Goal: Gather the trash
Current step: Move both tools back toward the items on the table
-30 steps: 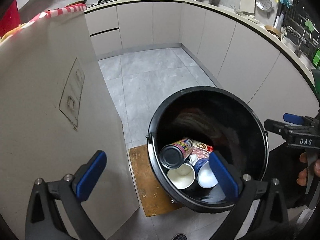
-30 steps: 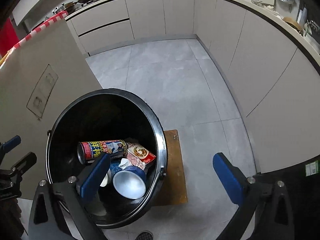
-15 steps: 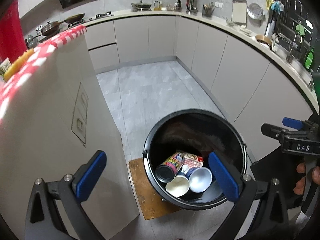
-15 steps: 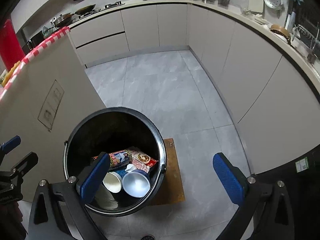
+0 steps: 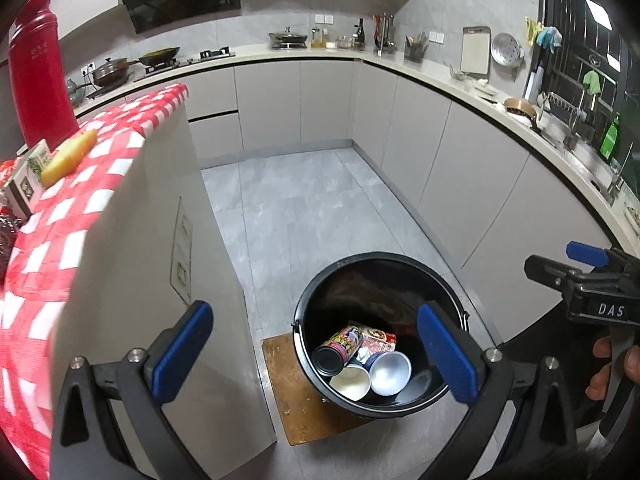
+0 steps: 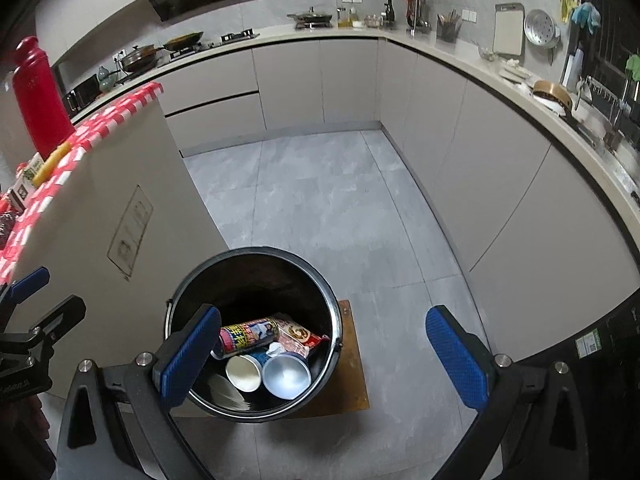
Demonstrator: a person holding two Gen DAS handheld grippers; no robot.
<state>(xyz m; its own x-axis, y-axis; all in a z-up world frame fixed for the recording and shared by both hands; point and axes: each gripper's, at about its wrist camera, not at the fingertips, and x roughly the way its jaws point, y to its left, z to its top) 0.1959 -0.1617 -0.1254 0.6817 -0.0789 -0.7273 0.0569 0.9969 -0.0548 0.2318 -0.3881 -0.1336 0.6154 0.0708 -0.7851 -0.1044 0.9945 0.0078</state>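
A black trash bucket [image 5: 344, 272] stands on the floor, also in the right wrist view [image 6: 256, 254]. Inside lie a printed can [image 5: 338, 346], two paper cups [image 5: 390, 372] and a food wrapper [image 5: 376, 338]; the right wrist view shows the can [image 6: 248, 334] and cups [image 6: 286, 374] too. My left gripper [image 5: 316, 354] is open and empty, high above the bucket. My right gripper [image 6: 324, 356] is open and empty, also well above it. The right gripper shows at the right edge of the left view [image 5: 584, 280].
A counter with a red-checked cloth [image 5: 60, 208] stands at left, holding a red bottle [image 5: 38, 76], a yellow item [image 5: 68, 156] and a small box [image 5: 24, 184]. A brown mat [image 5: 296, 392] lies under the bucket. Grey cabinets [image 5: 460, 160] line the back and right.
Both grippers have risen away from the bucket, which now looks smaller and lower. The counter top with the checked cloth has come into view. Both stay open.
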